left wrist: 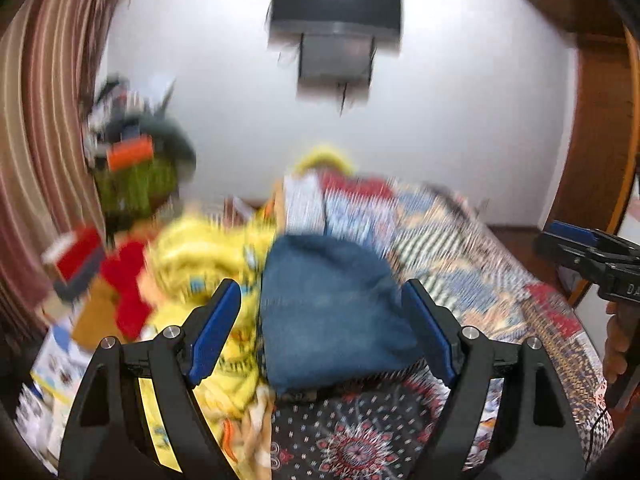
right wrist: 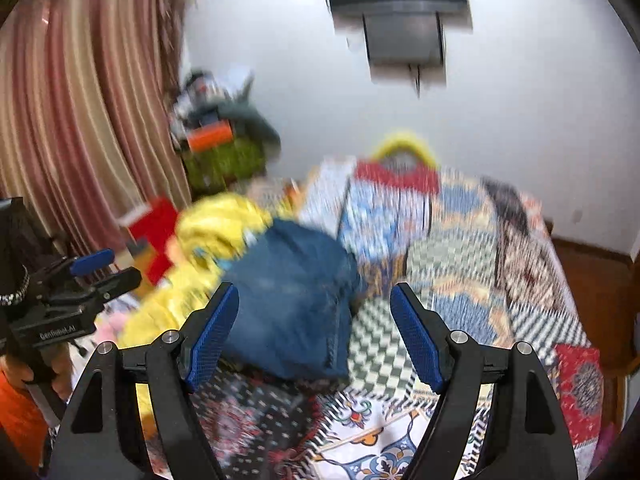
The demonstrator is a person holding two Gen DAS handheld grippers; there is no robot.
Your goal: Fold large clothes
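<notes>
You're holding both grippers up above the bed [left wrist: 472,248], and everything is smearing with blur. Your left gripper [left wrist: 320,332] is showing its blue fingers [left wrist: 216,332] spread well apart, nothing pinched between them. Your right gripper [right wrist: 312,336] is showing the same: fingers [right wrist: 416,344] standing wide, and no cloth touching either pad.

The folded blue jeans [left wrist: 332,308] are lying on the patterned bedspread [right wrist: 460,264], toward the bed's near left part, and you're seeing them through the gap of the left fingers. From the right wrist view the jeans [right wrist: 292,296] are sitting left of centre, partly behind the left-hand finger. A rumpled yellow garment [left wrist: 200,264] is lying right against the jeans' left side, spilling toward the bed's left edge; whether it runs under the denim, you cannot tell. Red cloth [left wrist: 128,284] is showing just beyond the yellow, at that same edge.

At the bed's far end, folded patterned fabrics [right wrist: 384,208] are piling up against the white wall [left wrist: 460,100], with a yellow hoop-shaped thing [right wrist: 404,144] above them. A dark television [left wrist: 336,4] is hanging on that wall, and striped curtains [right wrist: 80,100] are filling the left side
</notes>
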